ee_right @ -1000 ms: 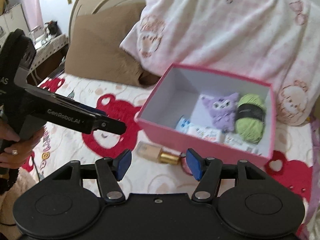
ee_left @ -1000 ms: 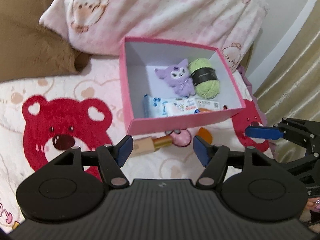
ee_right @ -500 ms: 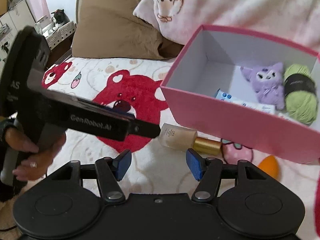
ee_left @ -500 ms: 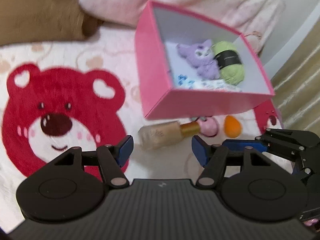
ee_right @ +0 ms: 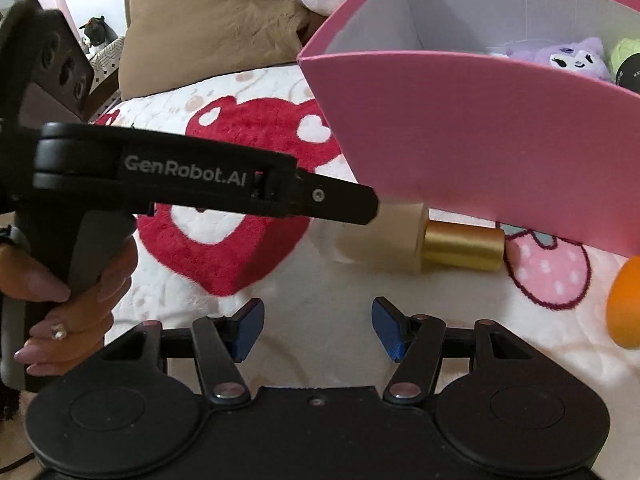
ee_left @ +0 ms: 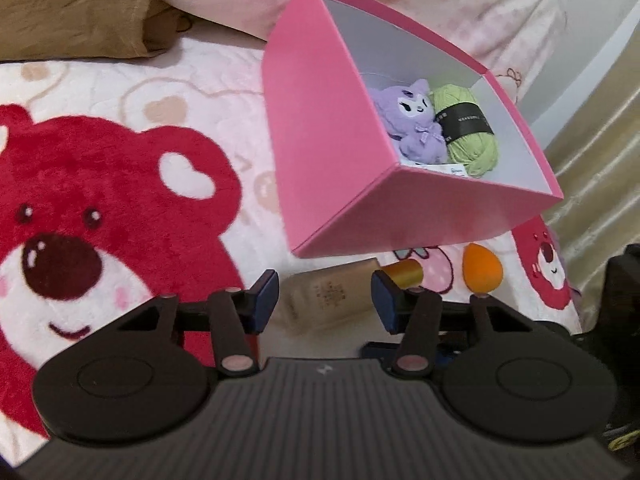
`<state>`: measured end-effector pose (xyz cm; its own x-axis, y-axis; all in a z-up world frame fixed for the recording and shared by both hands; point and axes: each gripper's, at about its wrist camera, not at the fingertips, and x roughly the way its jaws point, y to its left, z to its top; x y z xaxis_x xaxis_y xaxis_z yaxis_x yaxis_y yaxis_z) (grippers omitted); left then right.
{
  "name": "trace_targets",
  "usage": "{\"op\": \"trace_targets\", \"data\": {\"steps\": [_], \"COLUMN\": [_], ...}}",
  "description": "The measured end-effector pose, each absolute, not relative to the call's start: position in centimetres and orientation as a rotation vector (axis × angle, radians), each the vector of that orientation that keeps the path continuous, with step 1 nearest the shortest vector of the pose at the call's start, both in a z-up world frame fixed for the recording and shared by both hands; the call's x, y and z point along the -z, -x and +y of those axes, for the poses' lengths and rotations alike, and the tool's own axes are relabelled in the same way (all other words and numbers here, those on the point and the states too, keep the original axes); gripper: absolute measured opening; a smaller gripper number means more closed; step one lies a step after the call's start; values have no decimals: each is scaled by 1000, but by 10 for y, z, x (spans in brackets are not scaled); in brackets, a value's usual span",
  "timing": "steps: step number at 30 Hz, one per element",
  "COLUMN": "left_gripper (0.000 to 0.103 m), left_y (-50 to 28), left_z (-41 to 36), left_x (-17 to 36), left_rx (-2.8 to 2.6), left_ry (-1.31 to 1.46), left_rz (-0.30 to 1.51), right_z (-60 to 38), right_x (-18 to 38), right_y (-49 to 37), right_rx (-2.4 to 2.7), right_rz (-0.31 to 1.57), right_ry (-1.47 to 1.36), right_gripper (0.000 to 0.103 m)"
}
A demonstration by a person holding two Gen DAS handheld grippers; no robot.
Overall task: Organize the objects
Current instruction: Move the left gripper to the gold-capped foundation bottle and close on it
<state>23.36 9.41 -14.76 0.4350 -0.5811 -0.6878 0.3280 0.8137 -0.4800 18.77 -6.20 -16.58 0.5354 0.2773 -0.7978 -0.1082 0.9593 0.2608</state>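
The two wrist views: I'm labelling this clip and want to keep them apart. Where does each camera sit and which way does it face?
Left wrist: sits on the left gripper, angled down at the bed; its jaws, just closing, straddle the foundation bottle; the pink box lies beyond.
Right wrist: sits on the right gripper, angled down at bare blanket; the left gripper crosses its view, held by a hand.
Shared: bottle, box, purple plush, orange sponge.
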Motion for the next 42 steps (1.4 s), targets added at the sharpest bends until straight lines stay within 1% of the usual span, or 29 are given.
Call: {"op": "trace_targets", "data": {"steps": [2,5,9,15,18,19,23,31,36,42], "left_gripper": [47,46,45,44,44,44,44,44,44,44], "left_y": [-235,-237,-240,-234,-226,-222,-211,-191,-180,-191], "left_z": [94,96,103,104,94,90,79,50,55,66], "left_x": [149,150,153,159,162,164,171,160,137,128], "left_rx": [593,599,632,672,694,703,739,836,811,699], "left_ry": [308,332,418,504,497,495,505,454,347,284], "left_rz": [979,998,1068,1165,1207,1225,1266,1251,1156,1067], "right_z": [-59,-55,-52,-61,-64,-65,-66,-78,-82,-79], "right_x": [167,167,165,161,162,161,159,157,156,158], "right_y": [-188,-186,-180,-177,-173,-171,-160,-139,-136,-143], "right_rx": [-231,-229,-214,-194,-187,-182,-175,-126,-106,-127], "right_rz": [967,948,946,964,976,974,969,975,954,936], "right_ry": [-173,-147,-118,-121,-159,-156,-145,-140,-134,-145], "right_gripper": [65,65,64,66,69,72,75,78,78,78]}}
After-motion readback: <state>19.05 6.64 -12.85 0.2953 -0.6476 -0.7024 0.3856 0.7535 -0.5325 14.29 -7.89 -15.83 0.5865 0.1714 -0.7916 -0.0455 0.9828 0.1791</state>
